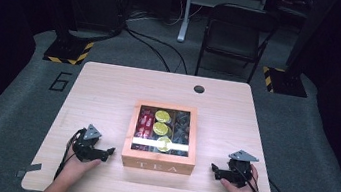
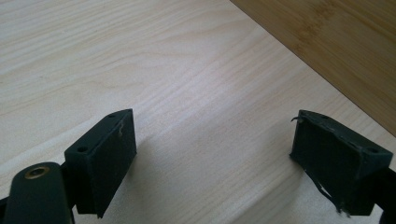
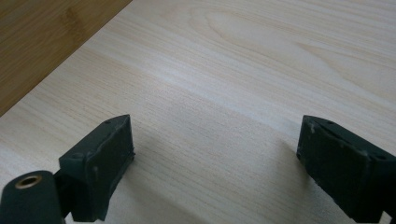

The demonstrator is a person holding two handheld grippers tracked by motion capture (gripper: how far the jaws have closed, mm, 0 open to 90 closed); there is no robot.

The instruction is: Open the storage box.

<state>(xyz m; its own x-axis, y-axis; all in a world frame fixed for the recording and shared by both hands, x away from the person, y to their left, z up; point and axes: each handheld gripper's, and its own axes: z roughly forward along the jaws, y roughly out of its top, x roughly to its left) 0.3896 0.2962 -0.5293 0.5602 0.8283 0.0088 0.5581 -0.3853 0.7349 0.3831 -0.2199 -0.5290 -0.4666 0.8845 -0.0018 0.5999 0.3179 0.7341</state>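
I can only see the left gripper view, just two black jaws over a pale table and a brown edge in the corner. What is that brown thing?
Observer: It's a wooden tea box, with TEA written on its front, in the middle of the table.
Operator: What's inside it?
Observer: Through its clear lid, red packets on the left, yellow-green round ones in the middle and dark ones on the right.
Operator: Where's the other gripper?
Observer: The right gripper rests on the table on the box's other side, jaws open, nothing between them, just like the left gripper.
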